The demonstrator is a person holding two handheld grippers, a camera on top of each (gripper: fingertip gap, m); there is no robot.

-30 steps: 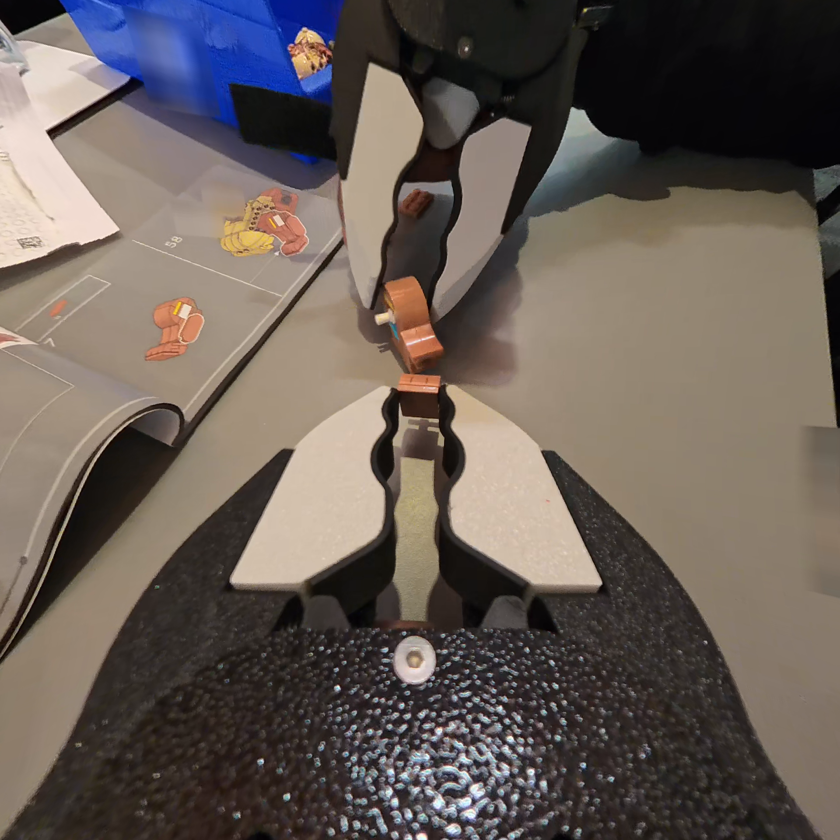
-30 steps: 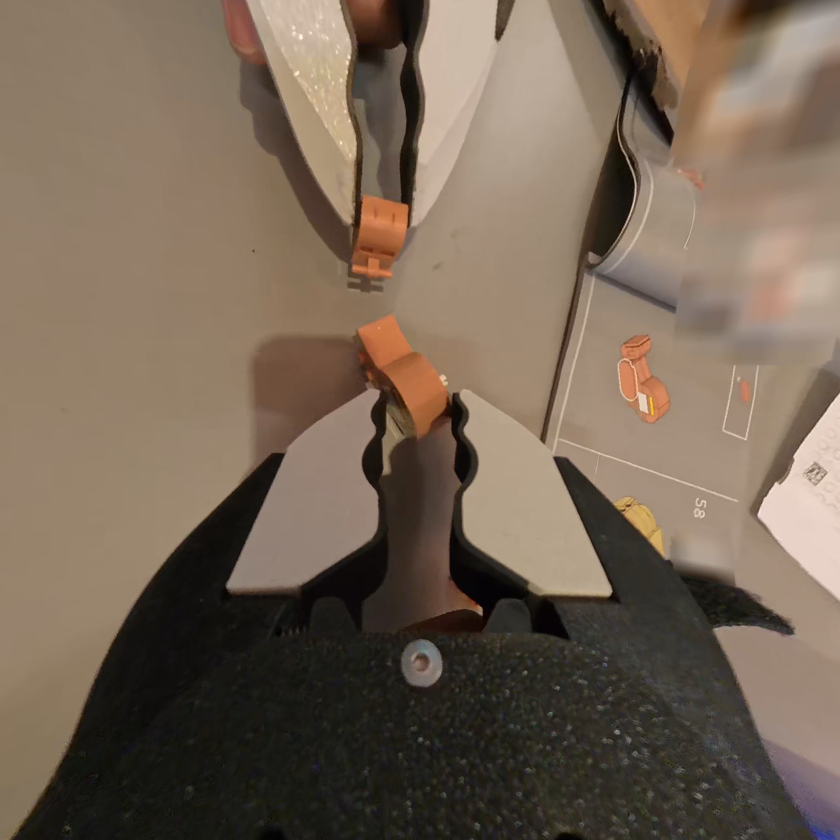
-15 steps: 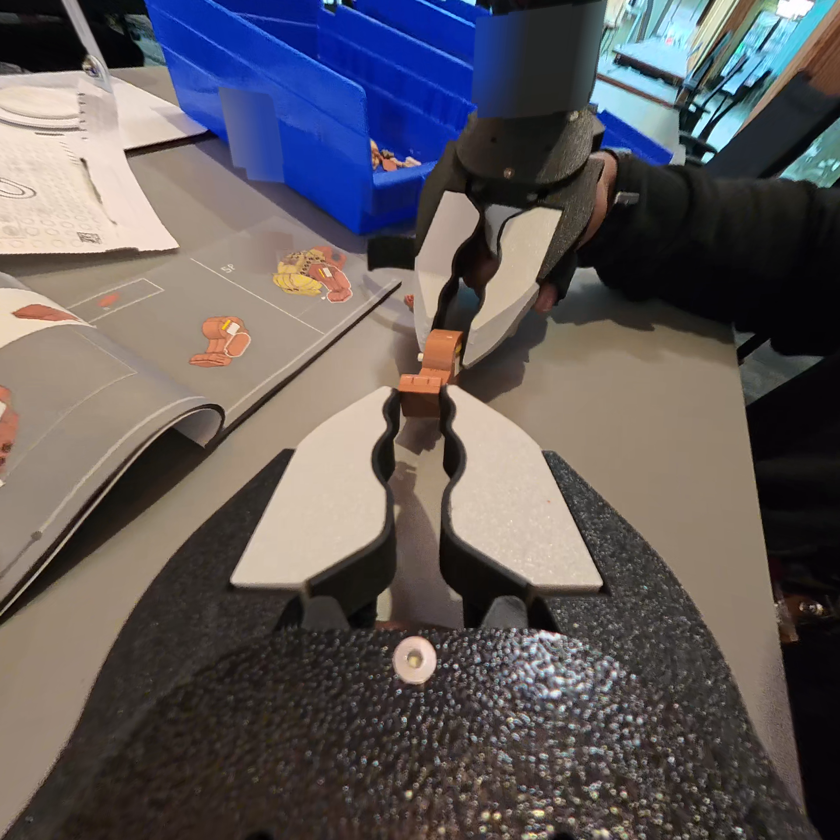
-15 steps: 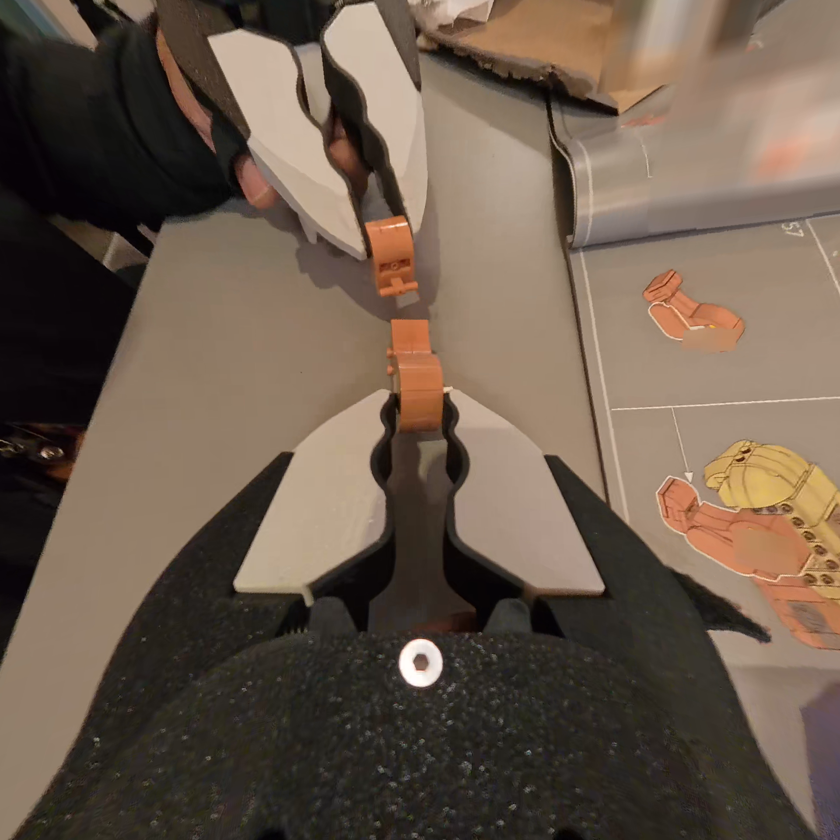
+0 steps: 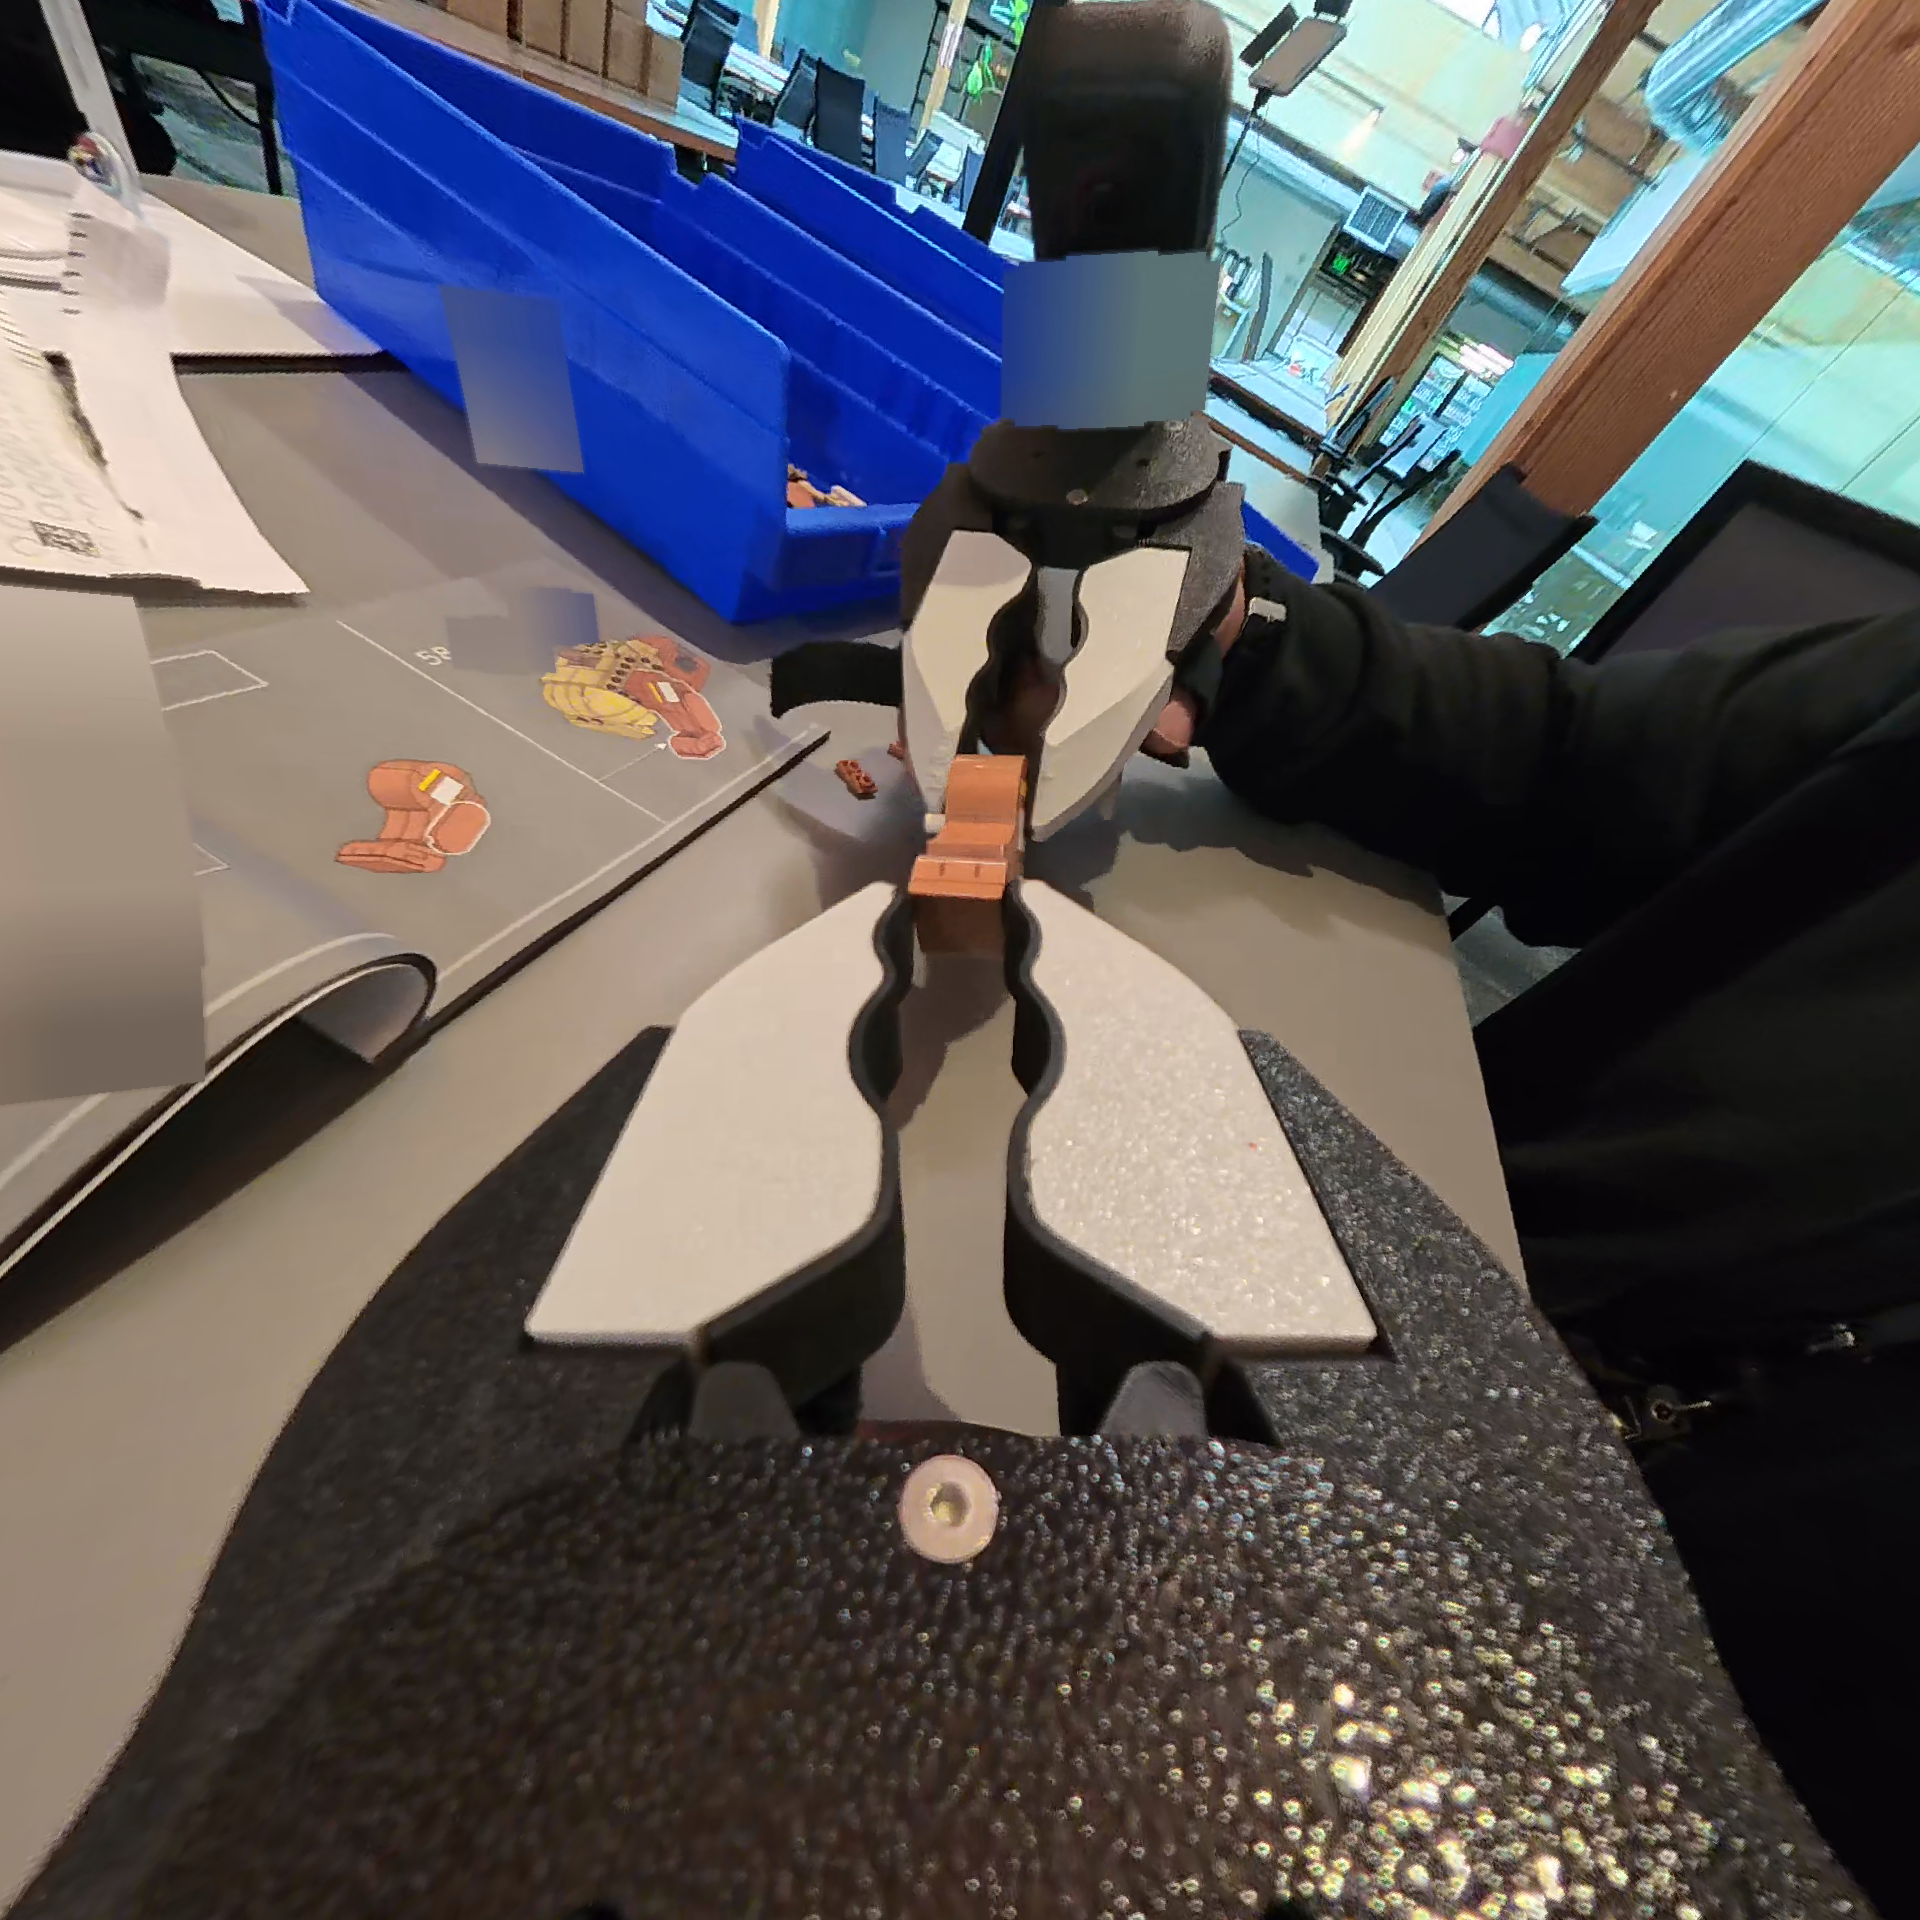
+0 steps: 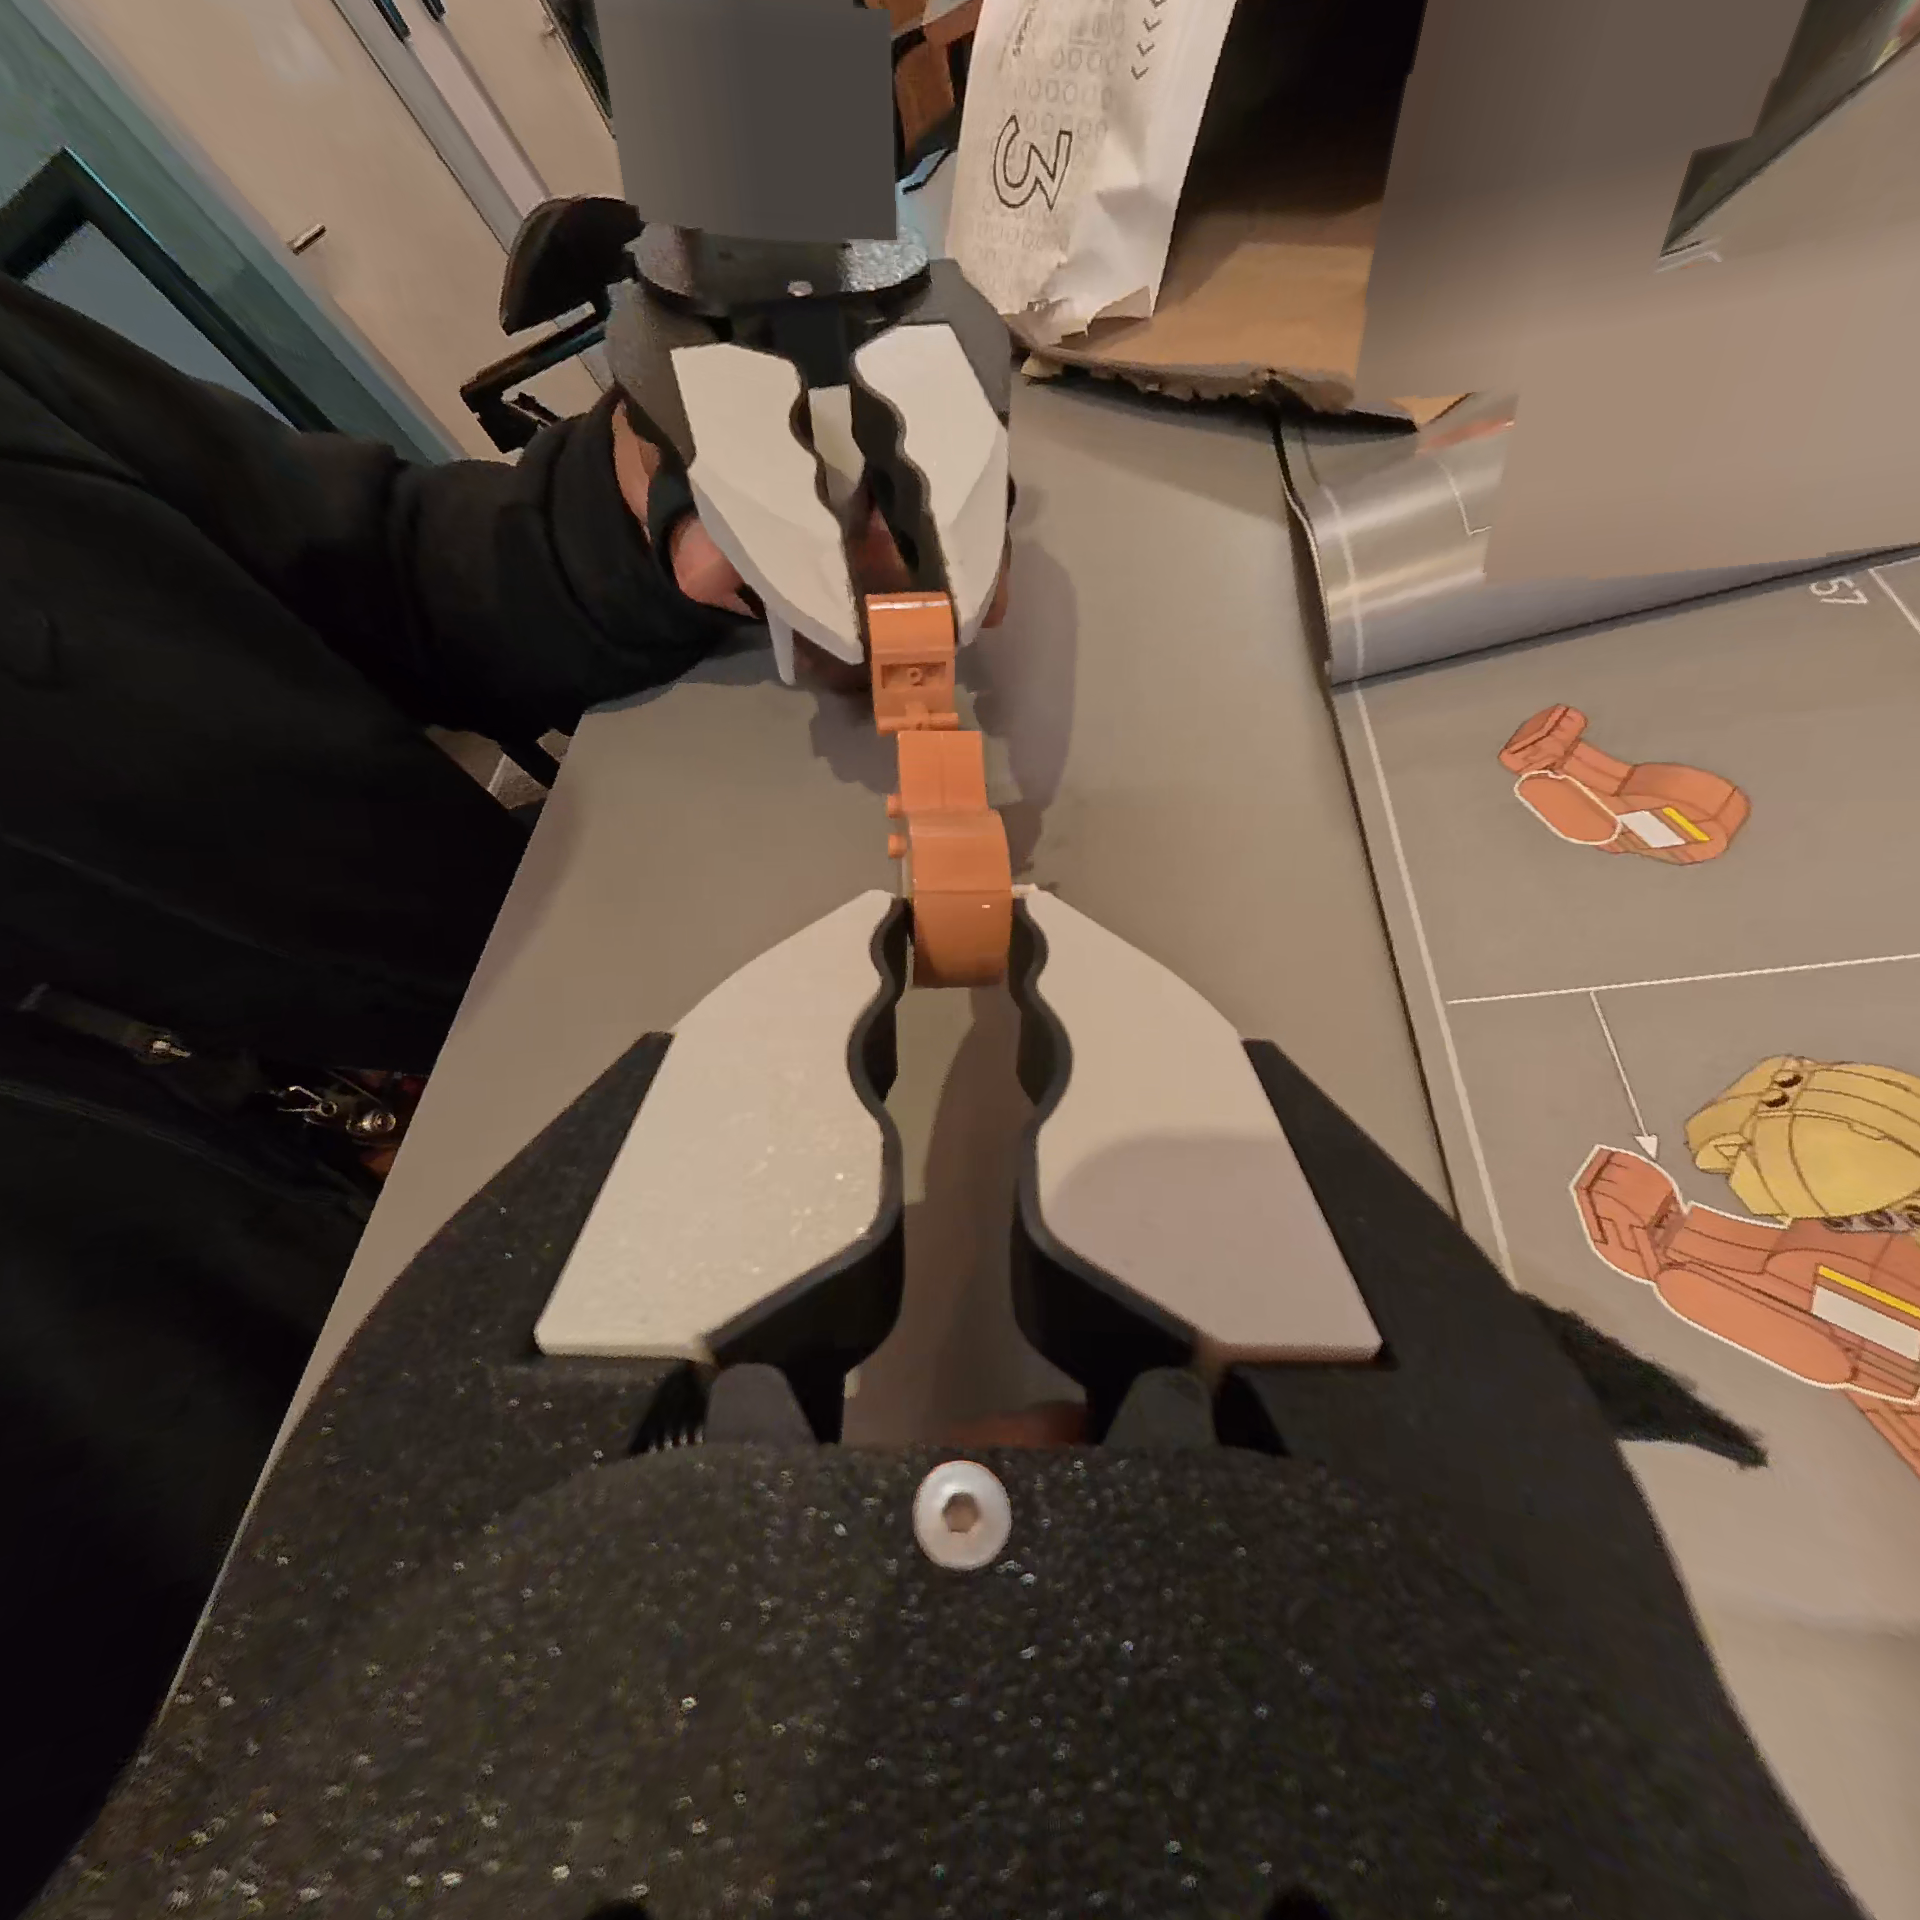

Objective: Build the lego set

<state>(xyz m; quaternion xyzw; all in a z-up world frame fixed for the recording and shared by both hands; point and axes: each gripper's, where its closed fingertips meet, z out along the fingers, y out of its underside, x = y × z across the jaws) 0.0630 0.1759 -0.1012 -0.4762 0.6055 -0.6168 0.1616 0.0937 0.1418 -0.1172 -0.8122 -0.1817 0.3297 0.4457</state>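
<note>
Above grey table point(image 5: 1247, 935): left claw point(image 5: 961, 920) clamps small brown brick piece point(image 5: 961, 894); right claw point(image 6: 961, 935) grips rounded brown piece point(image 6: 961, 914), tips apparently touching.

My 2 grippers point(image 5: 958, 914) point(image 6: 956, 914) have grey fingers and black speckled bodies; both bricks point(image 5: 956, 904) point(image 6: 961, 904) are reddish-brown, the bins point(image 5: 623, 343) blue, the worktop point(image 5: 1247, 935) grey.

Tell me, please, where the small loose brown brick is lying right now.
In the left wrist view, the small loose brown brick lies on the grey table, between the open instruction booklet and the right gripper.
</note>
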